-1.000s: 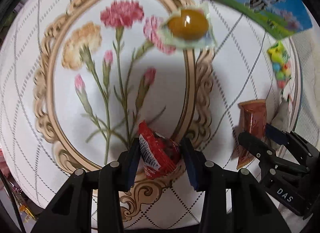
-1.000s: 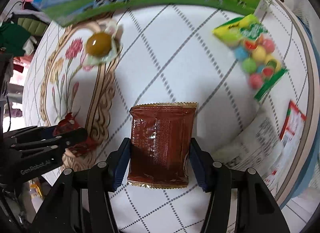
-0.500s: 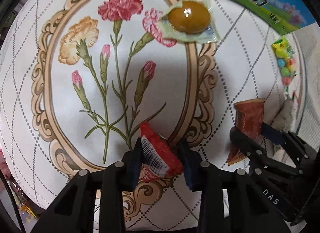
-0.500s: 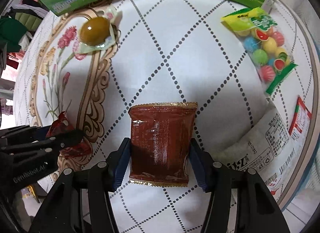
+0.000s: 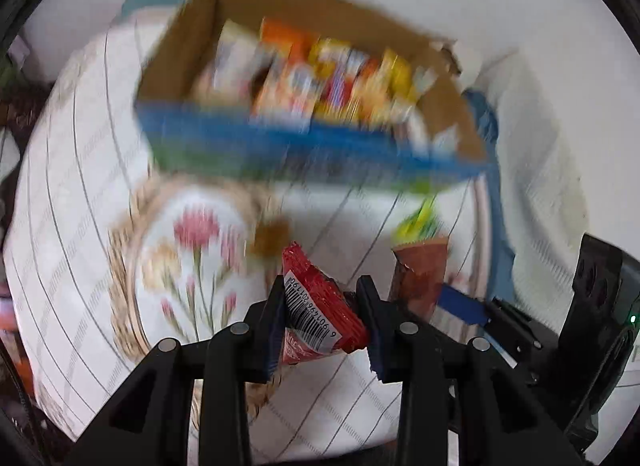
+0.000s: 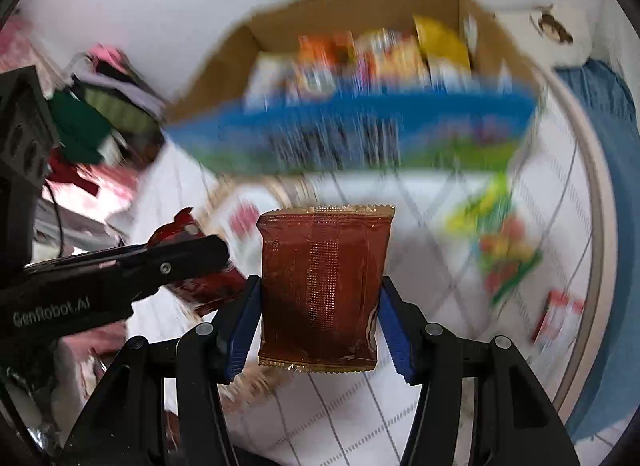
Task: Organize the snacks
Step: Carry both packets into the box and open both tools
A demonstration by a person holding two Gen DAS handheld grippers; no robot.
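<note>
White quilted cloth with a printed flower oval covers the tabletop (image 5: 72,225), and both views are now smeared with motion: half a second ago each camera looked straight down at the cloth, whereas now both have tipped up and forward so that an open cardboard box (image 6: 400,25) full of bright packets sits ahead of the claws. I judge both packets are off the cloth and heading for that box. The left claw (image 5: 322,316) is clenched on a red packet (image 5: 316,306), which sits crooked between the fingers, its long axis slanting up and to the left, barcode face toward the camera. The right claw (image 6: 320,320) grips a brown packet (image 6: 322,290) by its two long edges; it stands straight, long axis running forward along the fingers, crimped top end pointing at the box. A bag of coloured candies (image 6: 502,242) lies on the cloth ahead and right of the right claw.
</note>
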